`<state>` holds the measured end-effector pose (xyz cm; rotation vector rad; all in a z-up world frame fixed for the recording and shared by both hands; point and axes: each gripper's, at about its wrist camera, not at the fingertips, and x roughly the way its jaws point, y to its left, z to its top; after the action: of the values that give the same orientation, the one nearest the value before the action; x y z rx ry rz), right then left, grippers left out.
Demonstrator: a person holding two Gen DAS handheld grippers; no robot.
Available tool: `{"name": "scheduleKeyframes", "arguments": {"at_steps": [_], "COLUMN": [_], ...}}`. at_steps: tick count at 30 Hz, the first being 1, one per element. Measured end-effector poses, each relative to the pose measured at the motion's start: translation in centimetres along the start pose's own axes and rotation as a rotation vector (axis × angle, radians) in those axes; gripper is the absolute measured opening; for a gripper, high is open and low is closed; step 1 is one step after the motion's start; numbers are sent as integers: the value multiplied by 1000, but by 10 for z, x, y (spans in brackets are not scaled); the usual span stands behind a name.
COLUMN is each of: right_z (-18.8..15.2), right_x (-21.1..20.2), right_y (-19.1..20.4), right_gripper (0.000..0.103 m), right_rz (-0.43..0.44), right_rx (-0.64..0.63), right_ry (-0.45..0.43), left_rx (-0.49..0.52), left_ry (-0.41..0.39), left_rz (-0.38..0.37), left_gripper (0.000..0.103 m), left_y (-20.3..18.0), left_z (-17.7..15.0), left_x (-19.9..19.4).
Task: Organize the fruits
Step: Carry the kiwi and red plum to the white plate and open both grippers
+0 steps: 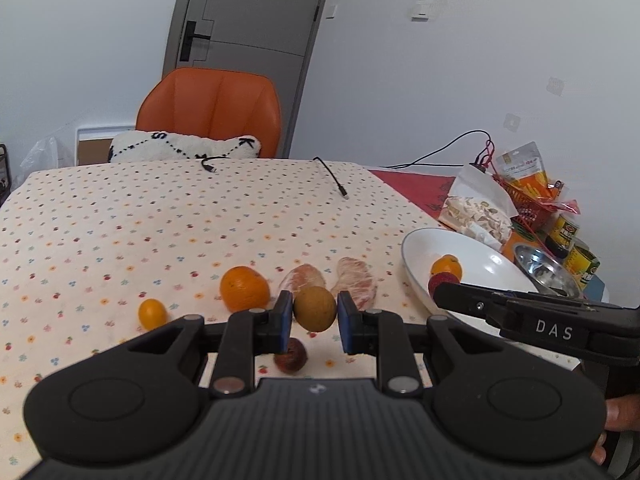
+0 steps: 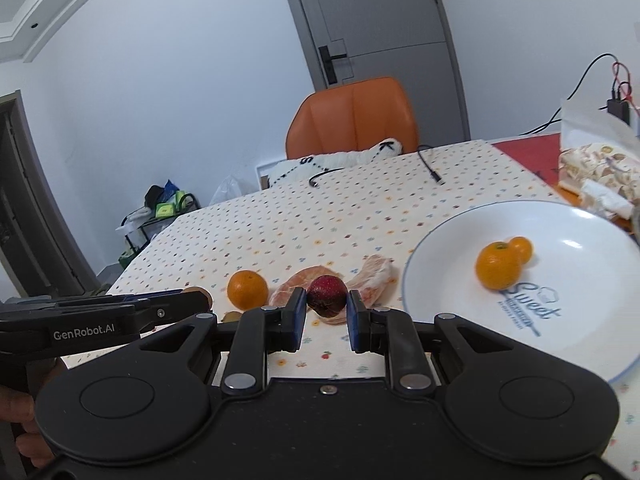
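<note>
While you hold both tools over the surface (image 1: pixel 160 208), its cloth reads as cream with small dotted fruit and flower prints, and a red mat (image 1: pixel 416 188) lies at its far right.

Left gripper (image 1: pixel 315 310) — fingers pinching a brown round fruit (image 1: pixel 315 307), lifted clear of the cloth. Right gripper (image 2: pixel 327 306) — fingers pinching a dark red fruit (image 2: pixel 327 295).

On the cloth, front row: a small orange kumquat (image 1: pixel 152 313), a large orange (image 1: pixel 244 289), two peeled citrus segments (image 1: pixel 357 283) side by side, and another dark red fruit (image 1: pixel 291 356) beneath your left fingers.

White plate (image 2: pixel 592 232), right of the row, printed "Sweet": holds an orange (image 2: pixel 498 265) touching a smaller one (image 2: pixel 521 249).

Beyond the plate: snack packets (image 1: pixel 480 212), a steel bowl (image 1: pixel 548 268), tins. Two black cable ends (image 1: pixel 334 178) rest at the far edge.

Room: an orange chair (image 1: pixel 212 108) carrying a white cushion (image 1: pixel 184 148), a grey door (image 1: pixel 248 40), white walls, a cluttered rack (image 2: pixel 160 216) at left.
</note>
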<state>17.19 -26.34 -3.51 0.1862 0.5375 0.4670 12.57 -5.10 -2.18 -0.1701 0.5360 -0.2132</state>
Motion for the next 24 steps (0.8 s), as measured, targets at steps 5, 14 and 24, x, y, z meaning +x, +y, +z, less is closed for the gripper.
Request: {"name": "scheduleKeyframes", "arguments": {"at_steps": [5, 14, 24], "right_z": [1, -1, -5], "right_x": [-14, -33, -49], "right_y": [-10, -28, -53], "right_gripper": [20, 20, 20], "right_rz": [-26, -82, -140], "right_rx": [9, 31, 62], "right_ry": [-20, -40, -56], "left_rx": [10, 33, 65], "left_ry": [-2, 2, 9], "left_rz": [-28, -73, -129], "left_gripper": [22, 22, 22], "left_y": [-11, -33, -60], "left_z": [2, 3, 6], "left_x": [4, 15, 31]}}
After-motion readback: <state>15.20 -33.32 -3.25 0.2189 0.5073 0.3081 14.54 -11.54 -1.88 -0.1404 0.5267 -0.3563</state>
